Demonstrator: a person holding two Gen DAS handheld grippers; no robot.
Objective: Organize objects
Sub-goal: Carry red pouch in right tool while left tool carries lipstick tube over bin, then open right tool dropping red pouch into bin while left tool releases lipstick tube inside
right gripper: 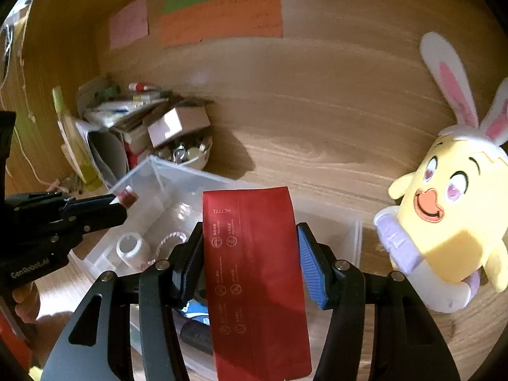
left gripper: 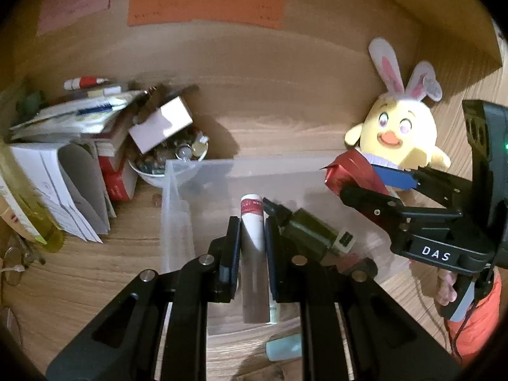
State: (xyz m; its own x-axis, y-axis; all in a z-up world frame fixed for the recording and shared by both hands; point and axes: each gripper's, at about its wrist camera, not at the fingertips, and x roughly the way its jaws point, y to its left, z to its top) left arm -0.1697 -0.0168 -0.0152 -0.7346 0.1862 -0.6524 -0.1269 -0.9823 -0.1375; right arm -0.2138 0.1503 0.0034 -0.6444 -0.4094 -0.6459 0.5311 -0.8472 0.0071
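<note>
You are mid-way through loading the clear plastic bin point(left gripper: 177, 222), which sits on the wooden desk point(left gripper: 285, 120) with the yellow chick plush point(right gripper: 451, 216) at its right. Your right gripper point(right gripper: 250, 254) is clamped on a red foil pouch point(right gripper: 254, 273) held above the bin's right half. Your left gripper point(left gripper: 252, 244) pinches a white tube point(left gripper: 252, 244) over the bin's near middle, beside a dark marker point(left gripper: 304, 228) lying inside. Next, I judge, lower each item clear of the walls and release it

The red pouch point(right gripper: 254, 273) runs past the bottom edge; its print is unreadable.
</note>
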